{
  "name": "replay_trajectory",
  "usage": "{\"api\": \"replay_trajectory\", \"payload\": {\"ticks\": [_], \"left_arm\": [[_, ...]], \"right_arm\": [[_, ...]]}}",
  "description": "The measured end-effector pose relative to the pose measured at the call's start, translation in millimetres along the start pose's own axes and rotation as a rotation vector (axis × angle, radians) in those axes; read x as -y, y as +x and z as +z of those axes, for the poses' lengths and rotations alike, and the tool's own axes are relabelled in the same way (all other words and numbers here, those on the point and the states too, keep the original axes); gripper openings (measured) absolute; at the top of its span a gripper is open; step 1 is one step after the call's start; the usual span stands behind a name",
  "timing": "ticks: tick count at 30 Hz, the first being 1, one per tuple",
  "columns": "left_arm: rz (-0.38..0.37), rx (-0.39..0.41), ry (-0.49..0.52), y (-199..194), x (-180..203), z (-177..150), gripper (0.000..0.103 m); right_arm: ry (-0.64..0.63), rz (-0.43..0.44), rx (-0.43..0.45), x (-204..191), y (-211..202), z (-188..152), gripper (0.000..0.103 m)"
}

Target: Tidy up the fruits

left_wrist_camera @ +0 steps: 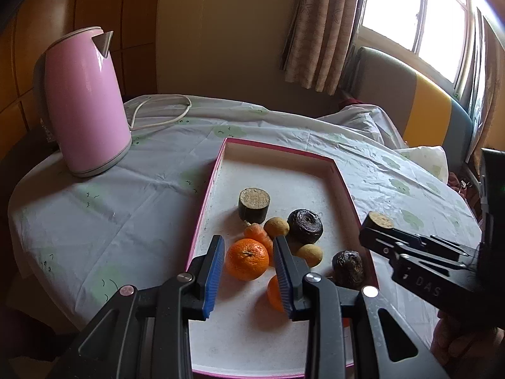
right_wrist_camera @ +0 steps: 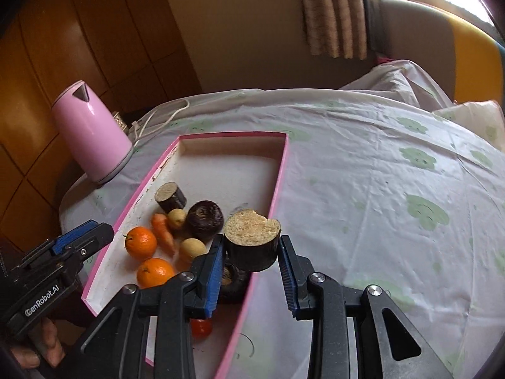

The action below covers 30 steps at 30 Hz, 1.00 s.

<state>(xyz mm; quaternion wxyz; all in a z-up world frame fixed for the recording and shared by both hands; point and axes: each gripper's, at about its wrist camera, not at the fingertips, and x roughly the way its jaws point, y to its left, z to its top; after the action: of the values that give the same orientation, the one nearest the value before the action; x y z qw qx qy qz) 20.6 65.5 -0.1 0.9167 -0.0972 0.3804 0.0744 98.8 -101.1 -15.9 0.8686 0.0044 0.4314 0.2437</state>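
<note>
Right tongs (right_wrist_camera: 251, 267): you are gripping a dark, cut stub with a pale crumbly top (right_wrist_camera: 252, 240), pads pressing its sides, just over the tray's right wall in the lower centre of the right wrist view.
Left tongs (left_wrist_camera: 249, 271): you are holding them part open and empty; the orange (left_wrist_camera: 247, 259) is sitting between the pads in the lower centre of the left wrist view, with a gap on each side.
Tray (right_wrist_camera: 281, 177): pink-rimmed, lying on the bench cloth; the other fruits are clustering at its near end, the far end bare.
Step in hand: you are probably carrying the stub to its spot. Keep it level, clear the wall fully, and set it down before easing the squeeze.
Risk: the crumbly top may be shedding if you tilt.
Writing: "GenRobot.AI" at the lower left of the right wrist view; "DAS" at the right of the left wrist view.
Kettle (left_wrist_camera: 85, 101): pink, upper left, well apart.
</note>
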Motion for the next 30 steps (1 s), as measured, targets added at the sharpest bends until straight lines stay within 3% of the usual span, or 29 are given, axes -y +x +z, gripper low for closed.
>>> {"api": "replay_trajectory", "payload": {"ticks": [6, 13, 17, 21, 23, 25, 30], "left_arm": [[0.011, -0.006, -0.022, -1, -10, -1, 0.036], [0.028, 0.003, -0.032, -2, -15, -1, 0.037], [0.040, 0.012, -0.030, -5, -14, -2, 0.046], [0.060, 0.032, -0.025, -9, -13, -2, 0.047], [0.093, 0.041, -0.014, -12, -10, -2, 0.060], [0.127, 0.064, -0.009, -16, -8, -2, 0.065], [0.137, 0.112, -0.002, -29, -1, -6, 0.065]], "right_arm": [[-0.056, -0.014, -0.068, -20, 33, 1, 0.035], [-0.082, -0.020, -0.068, -30, 38, -3, 0.041], [-0.069, -0.010, -0.065, -29, 36, -6, 0.042], [-0.051, -0.016, -0.038, -30, 25, -9, 0.053], [-0.040, -0.026, -0.011, -32, 15, -12, 0.061], [-0.031, -0.044, 0.030, -34, 2, -17, 0.073], [-0.019, -0.135, 0.120, -38, -27, -32, 0.085]]}}
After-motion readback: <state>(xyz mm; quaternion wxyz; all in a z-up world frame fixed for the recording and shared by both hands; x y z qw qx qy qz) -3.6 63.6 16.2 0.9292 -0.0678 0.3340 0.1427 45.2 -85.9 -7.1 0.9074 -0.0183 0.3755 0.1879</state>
